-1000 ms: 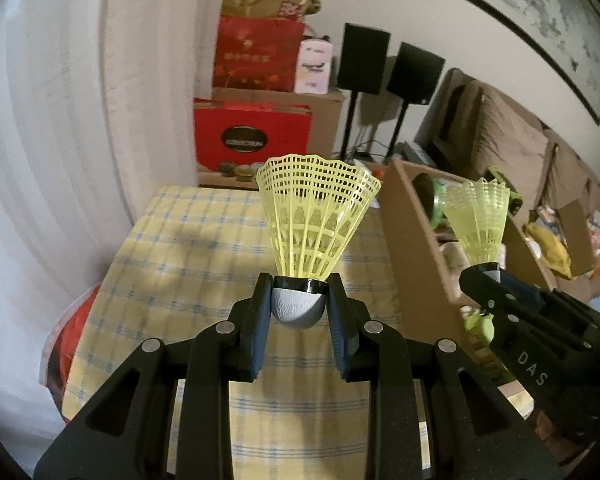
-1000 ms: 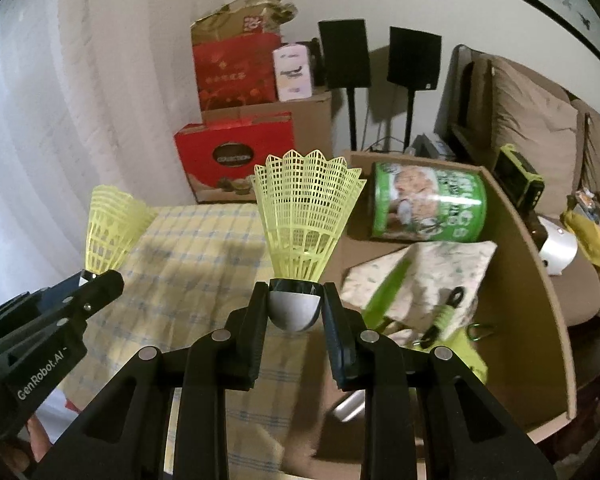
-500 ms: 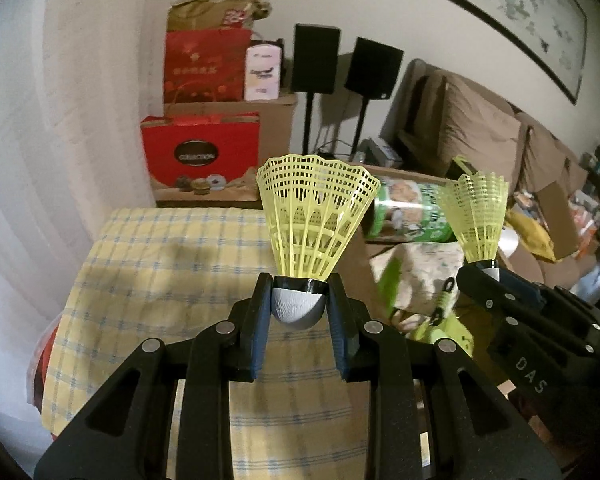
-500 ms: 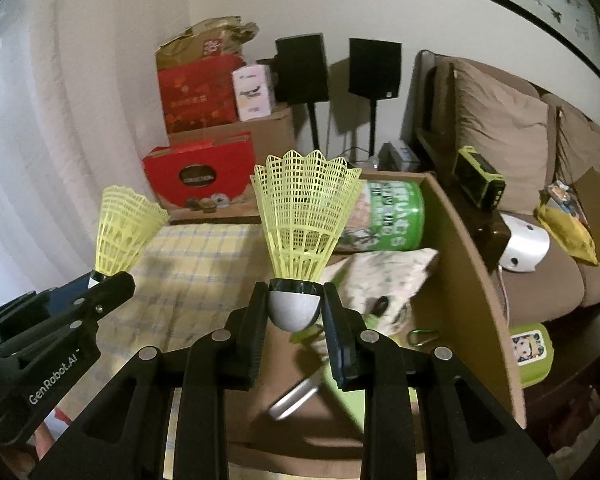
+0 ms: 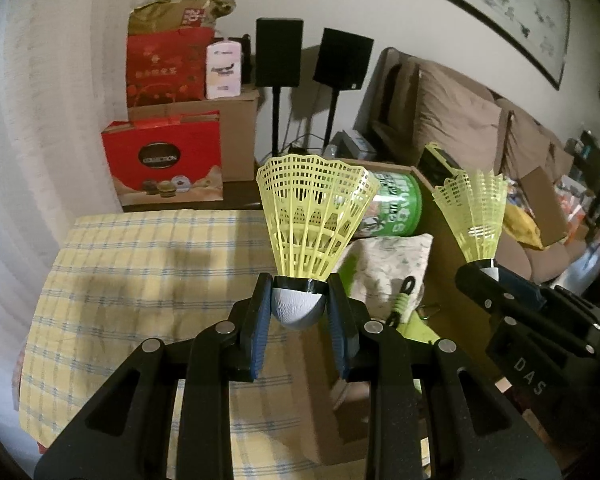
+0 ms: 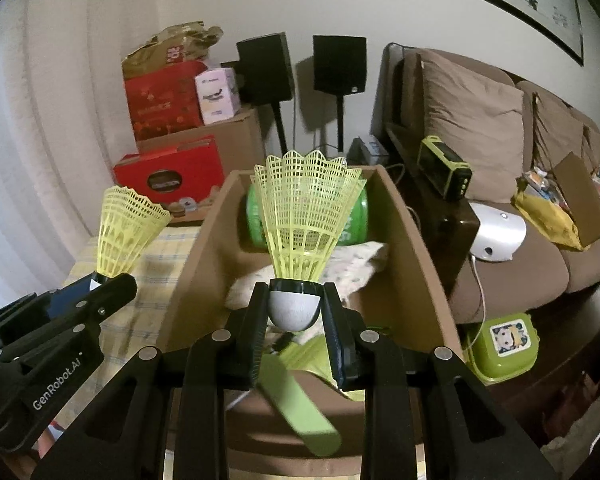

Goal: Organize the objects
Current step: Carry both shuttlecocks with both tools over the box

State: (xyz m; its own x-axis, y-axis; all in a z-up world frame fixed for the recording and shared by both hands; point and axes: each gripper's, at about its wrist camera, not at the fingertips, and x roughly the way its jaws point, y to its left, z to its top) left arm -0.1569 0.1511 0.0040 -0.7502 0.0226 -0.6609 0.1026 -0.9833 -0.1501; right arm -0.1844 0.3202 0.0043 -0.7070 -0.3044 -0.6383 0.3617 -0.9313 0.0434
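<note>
From my screen, few markings are legible. On the body of the left hand-held gripper (image 6: 112,276), seen from the right wrist camera, I read "GenRobot.AI" in white. On the body of the right hand-held gripper (image 5: 488,270), seen from the left wrist camera, I read "DAS". The crumpled gold bag (image 5: 180,8) on top of the stack carries a red patch with "20". The oval badge on the red gift box (image 5: 162,160) and the white characters on the green can (image 5: 396,210) are too blurred for me to read.
</note>
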